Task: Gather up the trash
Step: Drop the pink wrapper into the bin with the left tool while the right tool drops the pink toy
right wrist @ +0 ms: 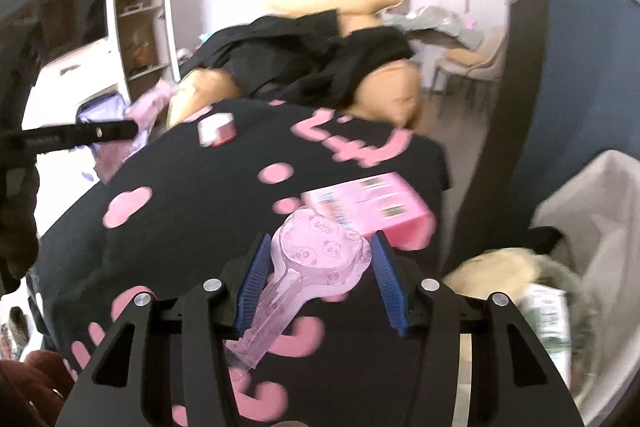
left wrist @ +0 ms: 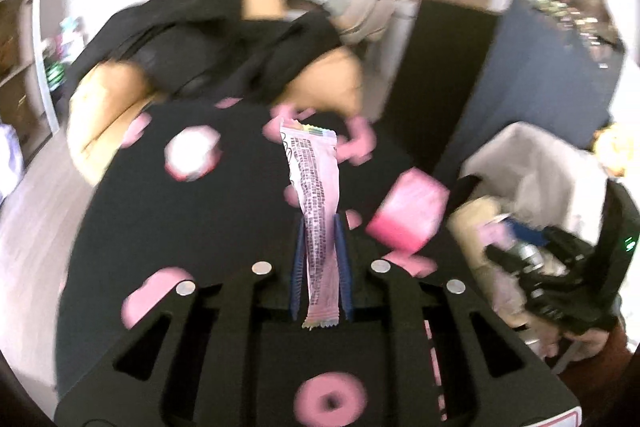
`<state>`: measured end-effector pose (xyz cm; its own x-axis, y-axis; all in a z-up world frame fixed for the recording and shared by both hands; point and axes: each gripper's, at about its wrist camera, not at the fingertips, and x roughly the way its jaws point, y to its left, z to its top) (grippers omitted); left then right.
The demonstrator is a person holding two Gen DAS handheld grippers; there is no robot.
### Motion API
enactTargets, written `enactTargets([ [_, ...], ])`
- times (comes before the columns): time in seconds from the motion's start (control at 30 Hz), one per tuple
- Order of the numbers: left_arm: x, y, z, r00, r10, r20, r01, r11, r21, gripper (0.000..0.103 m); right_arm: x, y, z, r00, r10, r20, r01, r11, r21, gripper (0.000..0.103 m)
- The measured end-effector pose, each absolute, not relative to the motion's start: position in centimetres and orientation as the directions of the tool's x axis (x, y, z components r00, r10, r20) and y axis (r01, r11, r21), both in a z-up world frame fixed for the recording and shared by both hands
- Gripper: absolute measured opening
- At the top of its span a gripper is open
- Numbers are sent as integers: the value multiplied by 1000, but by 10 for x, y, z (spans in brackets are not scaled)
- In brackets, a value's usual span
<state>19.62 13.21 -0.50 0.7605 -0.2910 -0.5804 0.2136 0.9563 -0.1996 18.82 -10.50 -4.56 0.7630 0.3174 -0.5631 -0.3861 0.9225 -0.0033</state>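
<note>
My left gripper [left wrist: 321,227] is shut on a long pink printed wrapper [left wrist: 314,203] and holds it above a black table cover with pink shapes [left wrist: 140,223]. My right gripper [right wrist: 318,247] grips a clear pink plastic blister with panda prints [right wrist: 316,259] between its blue pads [right wrist: 252,275], above the same cover [right wrist: 200,219]. A pink box [left wrist: 406,215] lies on the cover; it also shows in the right wrist view [right wrist: 372,203]. A small round pink-and-white tub [left wrist: 192,155] stands further back, and shows in the right wrist view [right wrist: 216,131].
A bin lined with a pale bag [left wrist: 532,167] holding trash stands to the right of the table, and shows in the right wrist view [right wrist: 592,211]. A tan sofa with black clothes [left wrist: 208,43] lies behind. A blue partition [left wrist: 536,75] stands at right. The other gripper [left wrist: 560,279] shows at right.
</note>
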Motion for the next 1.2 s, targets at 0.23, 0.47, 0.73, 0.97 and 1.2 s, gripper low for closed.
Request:
enactTargets([
  [0.23, 219, 18, 13, 679, -509, -529, 441, 859, -261, 15, 167, -195, -20, 860, 156, -486, -210, 976, -58, 49],
  [0.47, 246, -82, -26, 502, -639, -582, 541, 758, -365, 15, 149, -283, -19, 879, -7, -477, -28, 997, -66, 49],
  [0.73, 264, -160, -83, 314, -691, -650, 565, 687, -457, 15, 146, -329, -30, 868, -69, -492, 55, 998, -43, 49],
  [0.97, 274, -164, -100, 288, -697, -657, 512, 692, -509, 41, 160, -336, -48, 849, -34, -528, 39, 999, -1, 49],
  [1.2, 261, -109, -96, 408, -597, -691, 419, 795, -439, 47, 198, -305, -89, 796, 85, -599, -89, 996, 22, 49],
])
